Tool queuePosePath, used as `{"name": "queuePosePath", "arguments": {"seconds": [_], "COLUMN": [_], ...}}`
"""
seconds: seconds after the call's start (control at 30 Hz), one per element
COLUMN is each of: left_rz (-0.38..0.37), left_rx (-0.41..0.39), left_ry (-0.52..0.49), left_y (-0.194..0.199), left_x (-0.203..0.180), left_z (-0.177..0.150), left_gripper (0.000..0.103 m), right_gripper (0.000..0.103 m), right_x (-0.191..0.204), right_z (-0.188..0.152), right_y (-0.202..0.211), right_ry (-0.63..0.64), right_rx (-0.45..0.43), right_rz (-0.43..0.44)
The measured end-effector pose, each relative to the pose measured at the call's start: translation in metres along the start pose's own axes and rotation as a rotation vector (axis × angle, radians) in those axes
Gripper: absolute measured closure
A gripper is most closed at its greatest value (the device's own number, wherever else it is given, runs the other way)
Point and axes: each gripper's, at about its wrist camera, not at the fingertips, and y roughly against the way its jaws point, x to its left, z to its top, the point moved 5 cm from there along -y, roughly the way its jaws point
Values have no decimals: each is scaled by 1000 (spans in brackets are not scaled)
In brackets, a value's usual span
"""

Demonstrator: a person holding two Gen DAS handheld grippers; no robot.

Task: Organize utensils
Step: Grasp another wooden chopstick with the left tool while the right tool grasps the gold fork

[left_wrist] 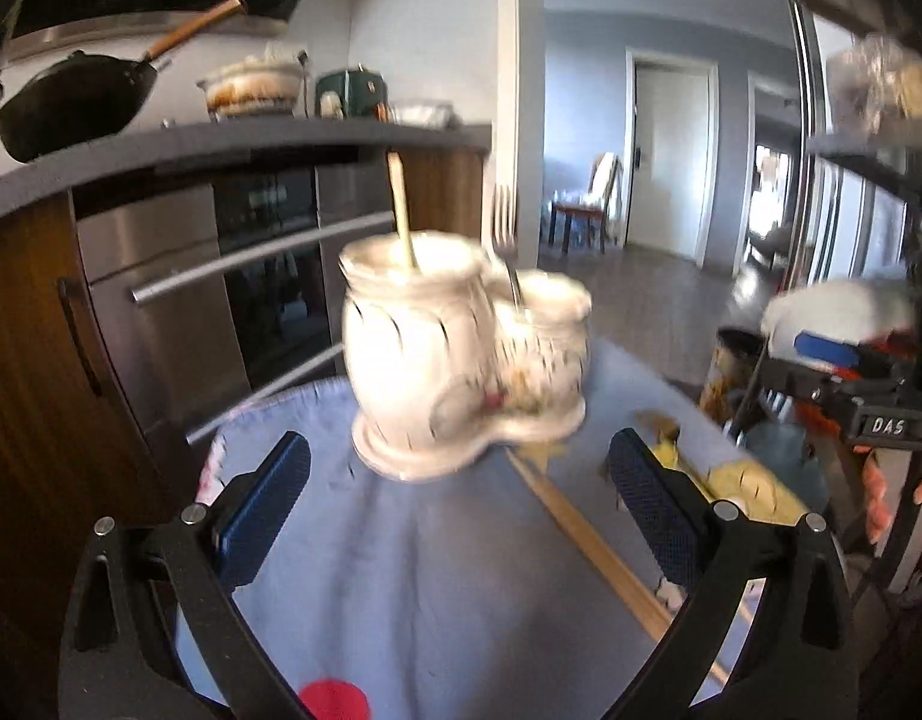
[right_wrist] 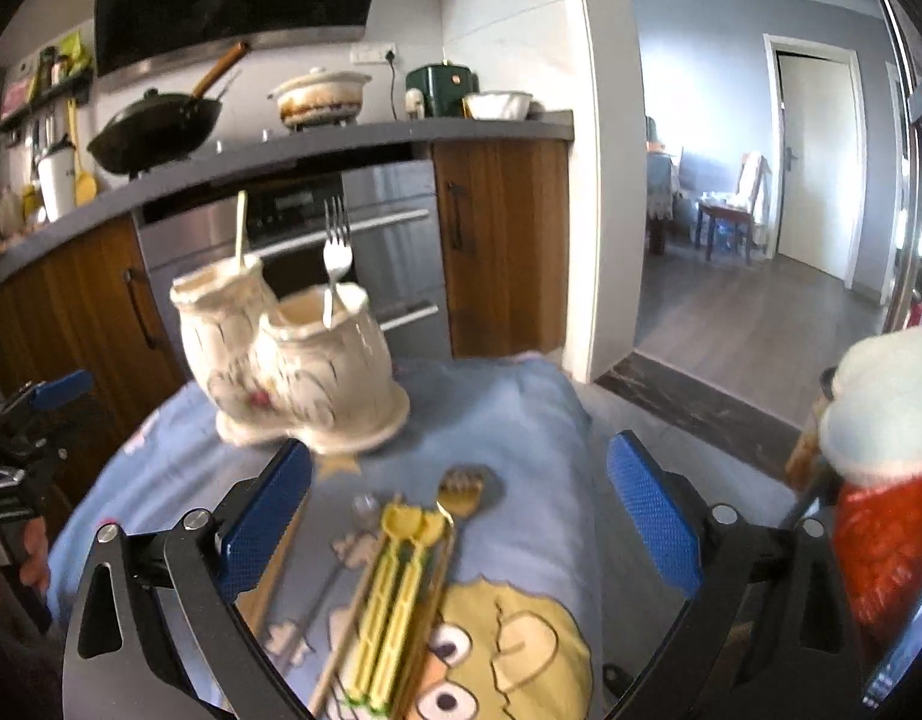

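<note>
A white ceramic double-pot utensil holder (left_wrist: 461,354) (right_wrist: 293,354) stands on a blue cartoon cloth (left_wrist: 437,570) (right_wrist: 509,438). Its left pot holds a thin pale stick (left_wrist: 401,210) (right_wrist: 240,228), its right pot a silver fork (left_wrist: 502,228) (right_wrist: 336,252). My left gripper (left_wrist: 461,486) is open just short of the holder, nothing between its fingers. A wooden chopstick (left_wrist: 587,534) lies under its right finger. My right gripper (right_wrist: 461,498) is open over loose utensils on the cloth: yellow-green utensils (right_wrist: 401,594), a gold fork (right_wrist: 461,486), a small silver spoon (right_wrist: 365,507), wooden chopsticks (right_wrist: 281,576).
Behind the table are a counter (right_wrist: 341,138) with a black wok (right_wrist: 155,126), a pot and an appliance, with an oven (right_wrist: 365,240) below. A plush toy in red and white (right_wrist: 881,480) sits at the right. The other gripper (left_wrist: 851,396) (right_wrist: 23,438) shows at each view's edge.
</note>
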Motion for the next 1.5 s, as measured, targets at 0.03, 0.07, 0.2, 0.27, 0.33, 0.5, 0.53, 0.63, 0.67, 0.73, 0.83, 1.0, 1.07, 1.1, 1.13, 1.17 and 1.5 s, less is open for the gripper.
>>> {"name": "queuePosePath", "arguments": {"seconds": [0.03,0.07,0.2,0.27,0.33,0.5,0.53,0.63,0.67,0.73,0.83,1.0,1.07,1.1,1.13,1.17,1.5], "left_rz": [-1,-2,4,23,58,60,56,71,79,92,126,130,109,94,78,70,8], "left_rx": [30,53,178,236,278,354,361,379,385,395,404,426,430,434,438,442,479], "left_ry": [0,3,8,-3,-14,28,32,13,3,-1,-1,-17,-18,-18,-17,-19,-28], "left_y": [-6,-11,-36,-48,-58,-74,-77,-82,-84,-87,-92,-97,-98,-99,-100,-101,-111], "left_x": [-4,-7,-18,-23,-26,-30,-31,-36,-37,-37,-36,-40,-41,-43,-44,-46,-44], "left_z": [-7,-12,-31,-37,-44,-56,-58,-61,-62,-64,-64,-63,-62,-60,-59,-57,-50], "left_gripper": [5,5,5,5,5,6,6,6,6,5,5,20,31,39,50,53,95], "right_gripper": [5,5,5,5,5,5,5,5,5,5,5,10,25,35,41,44,75], "right_x": [-2,-4,-16,-21,-24,-26,-25,-24,-23,-22,-20,-14,-9,-7,-5,-3,14], "right_z": [-4,-10,-25,-30,-34,-46,-48,-51,-52,-53,-53,-54,-55,-56,-56,-56,-52], "right_y": [-3,-7,-21,-27,-31,-42,-44,-49,-50,-52,-53,-56,-58,-60,-62,-63,-83], "right_ry": [-6,-18,-71,-88,-92,-82,-76,-56,-51,-46,-33,2,24,31,35,39,77], "right_rx": [12,31,100,124,139,181,188,207,212,224,225,240,257,270,277,284,357], "right_rz": [0,1,-10,-19,-34,-40,-40,-46,-48,-43,-39,-29,-32,-33,-28,-22,8]}}
